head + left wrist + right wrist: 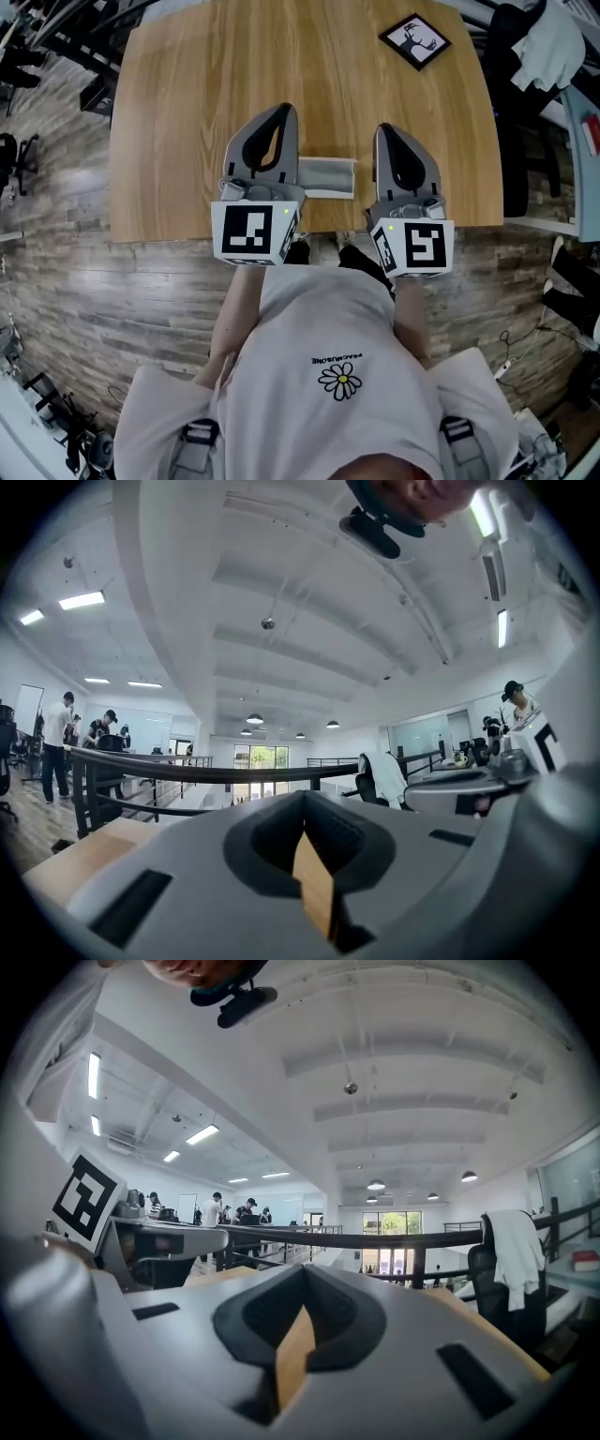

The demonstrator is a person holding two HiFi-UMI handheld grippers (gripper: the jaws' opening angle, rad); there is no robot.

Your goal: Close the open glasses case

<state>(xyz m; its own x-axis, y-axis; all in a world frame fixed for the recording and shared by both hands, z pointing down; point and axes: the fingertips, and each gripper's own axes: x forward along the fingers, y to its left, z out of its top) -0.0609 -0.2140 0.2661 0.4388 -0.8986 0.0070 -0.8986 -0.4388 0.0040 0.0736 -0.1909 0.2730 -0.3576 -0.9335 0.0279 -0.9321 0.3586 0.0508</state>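
Observation:
In the head view a grey glasses case point(326, 176) lies near the front edge of the wooden table point(197, 84), its left end hidden under my left gripper. From here I cannot tell whether its lid is up or down. My left gripper point(281, 112) hovers level over the case's left end, jaws shut and empty. My right gripper point(386, 131) is just right of the case, apart from it, also shut on nothing. In the left gripper view the left gripper point(305, 796) shows its jaws meeting at the tip. The right gripper point(305, 1269) looks the same in its own view. Neither gripper view shows the case.
A small black-framed picture point(415, 40) lies at the table's far right corner. A chair draped with clothing point(539, 52) stands right of the table. The person's torso fills the bottom of the head view. Both gripper views look out over a railing point(169, 771) into an office.

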